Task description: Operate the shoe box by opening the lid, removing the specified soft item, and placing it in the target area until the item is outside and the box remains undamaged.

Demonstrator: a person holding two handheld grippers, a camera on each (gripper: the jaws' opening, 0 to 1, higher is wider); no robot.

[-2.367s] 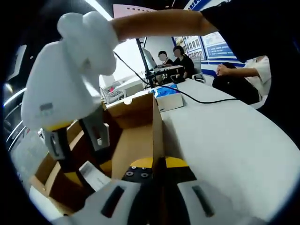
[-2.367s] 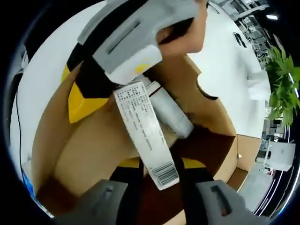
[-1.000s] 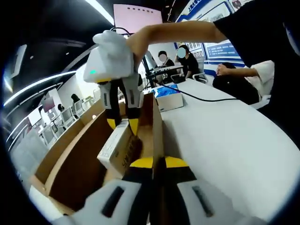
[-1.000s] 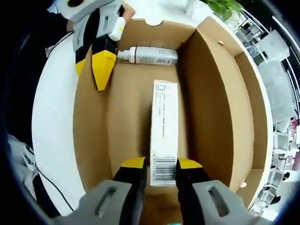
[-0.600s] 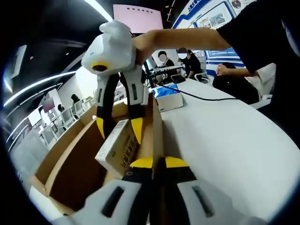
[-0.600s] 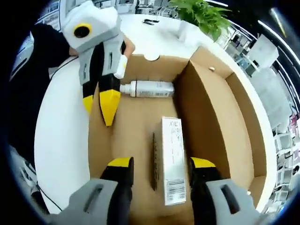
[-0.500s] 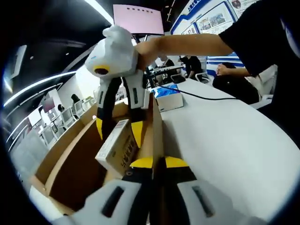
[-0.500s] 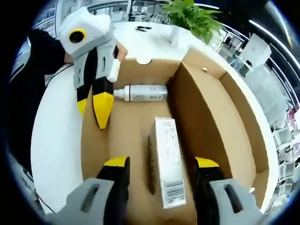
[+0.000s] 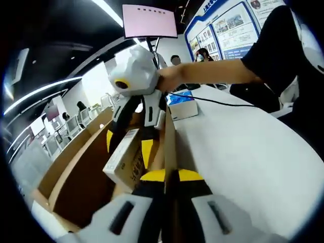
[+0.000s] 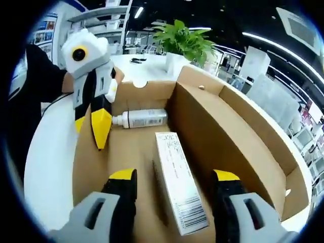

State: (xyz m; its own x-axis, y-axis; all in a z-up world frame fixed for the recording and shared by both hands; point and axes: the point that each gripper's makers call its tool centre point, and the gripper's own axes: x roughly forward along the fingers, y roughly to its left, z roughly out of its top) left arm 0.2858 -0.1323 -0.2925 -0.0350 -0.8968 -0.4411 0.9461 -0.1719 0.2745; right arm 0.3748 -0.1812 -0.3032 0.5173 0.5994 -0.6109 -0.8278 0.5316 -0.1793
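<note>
An open brown cardboard shoe box (image 9: 81, 172) stands on a white table. In the left gripper view my left gripper (image 9: 167, 176) is shut on the top edge of the box's near side wall. Over the box my right gripper (image 9: 127, 146) hangs open, its yellow tips either side of a long white carton (image 9: 124, 162). In the right gripper view the carton (image 10: 174, 172) lies on the floor of the box (image 10: 126, 147) between the spread jaws of the right gripper (image 10: 174, 177). A white bottle (image 10: 139, 119) lies at the far end. The left gripper (image 10: 92, 126) clamps the left wall.
The box lid (image 10: 238, 131) stands open on the right. A potted plant (image 10: 185, 38) sits beyond the box. On the white table (image 9: 243, 152) a small blue-and-white box (image 9: 182, 106) and a black cable (image 9: 217, 104) lie; people sit at the far end.
My right gripper, shut on the carton's end a second ago, has opened and drawn back and up. The carton now lies free in the box. My left gripper has kept its hold on the wall.
</note>
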